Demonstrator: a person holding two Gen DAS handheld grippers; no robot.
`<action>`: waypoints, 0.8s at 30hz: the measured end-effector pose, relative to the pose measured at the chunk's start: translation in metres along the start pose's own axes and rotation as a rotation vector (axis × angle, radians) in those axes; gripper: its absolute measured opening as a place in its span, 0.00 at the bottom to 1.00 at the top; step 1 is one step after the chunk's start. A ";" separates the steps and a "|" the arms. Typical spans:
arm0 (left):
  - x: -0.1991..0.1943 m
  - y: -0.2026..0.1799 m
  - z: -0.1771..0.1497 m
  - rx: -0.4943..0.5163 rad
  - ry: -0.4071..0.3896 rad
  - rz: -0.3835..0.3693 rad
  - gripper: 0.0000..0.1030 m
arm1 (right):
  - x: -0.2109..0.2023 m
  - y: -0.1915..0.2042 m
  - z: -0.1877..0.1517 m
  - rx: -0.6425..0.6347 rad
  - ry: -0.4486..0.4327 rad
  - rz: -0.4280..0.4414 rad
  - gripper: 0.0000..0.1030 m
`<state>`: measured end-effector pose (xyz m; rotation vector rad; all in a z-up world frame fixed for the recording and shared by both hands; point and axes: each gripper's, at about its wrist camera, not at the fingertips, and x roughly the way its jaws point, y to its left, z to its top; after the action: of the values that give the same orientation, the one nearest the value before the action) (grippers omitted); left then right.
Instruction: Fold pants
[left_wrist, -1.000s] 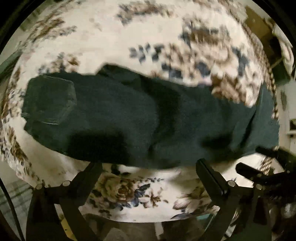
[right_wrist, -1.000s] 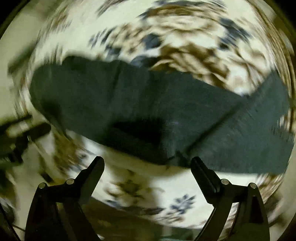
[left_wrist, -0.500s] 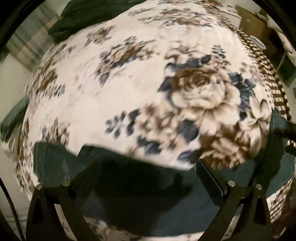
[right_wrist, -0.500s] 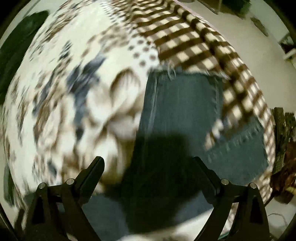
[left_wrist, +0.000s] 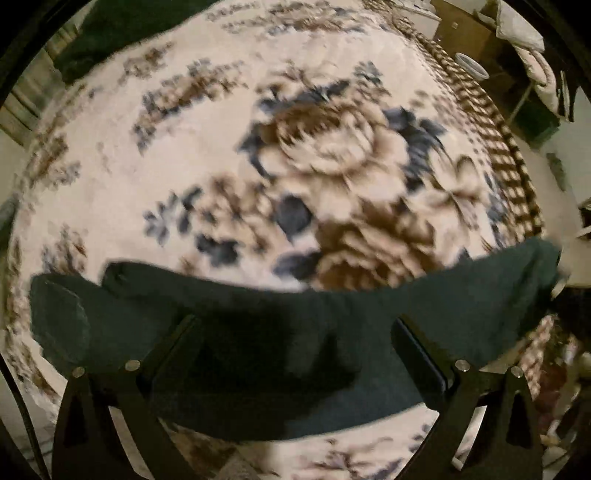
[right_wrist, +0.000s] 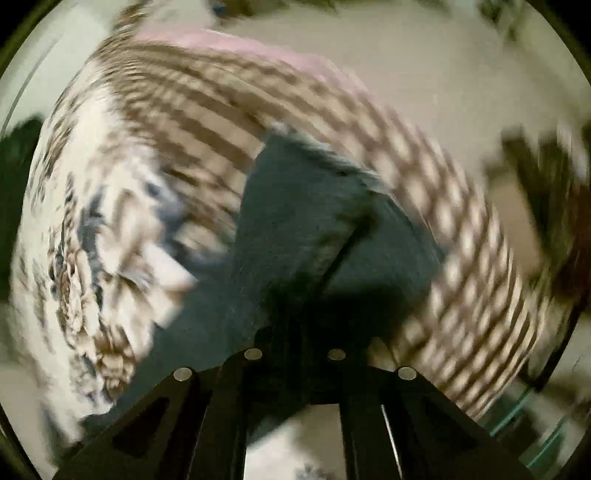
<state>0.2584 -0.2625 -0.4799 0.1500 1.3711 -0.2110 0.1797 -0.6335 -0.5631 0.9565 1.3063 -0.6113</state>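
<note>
Dark teal pants (left_wrist: 280, 332) lie stretched left to right across a floral blanket (left_wrist: 229, 155), a back pocket at the left end. My left gripper (left_wrist: 295, 332) hovers over the middle of the pants with its jaws wide apart and nothing between them. In the blurred right wrist view the leg end of the pants (right_wrist: 314, 221) lies over the blanket's checkered border (right_wrist: 461, 258). My right gripper (right_wrist: 295, 332) has its jaws closed together on the pants fabric near the leg end.
A dark green cloth (left_wrist: 122, 29) lies at the blanket's far left corner. A cup (left_wrist: 471, 66) and piled items (left_wrist: 528, 40) stand beyond the blanket's right edge. Bare floor (right_wrist: 424, 66) shows past the checkered border.
My right gripper has closed from wide open onto the leg end of the pants. My left gripper stays open and has shifted slightly over the pants' middle.
</note>
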 end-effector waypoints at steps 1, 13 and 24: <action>0.004 -0.003 -0.003 -0.002 0.020 -0.012 1.00 | 0.008 -0.027 -0.001 0.101 0.043 0.124 0.09; 0.030 -0.035 -0.001 0.082 0.022 0.014 1.00 | 0.021 -0.072 0.014 0.320 -0.057 0.298 0.46; 0.042 -0.025 -0.008 0.019 0.020 0.030 1.00 | -0.022 -0.089 0.011 0.081 -0.187 0.015 0.08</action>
<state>0.2528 -0.2880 -0.5225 0.1888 1.3863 -0.1976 0.1067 -0.6906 -0.5627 0.9510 1.1145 -0.7288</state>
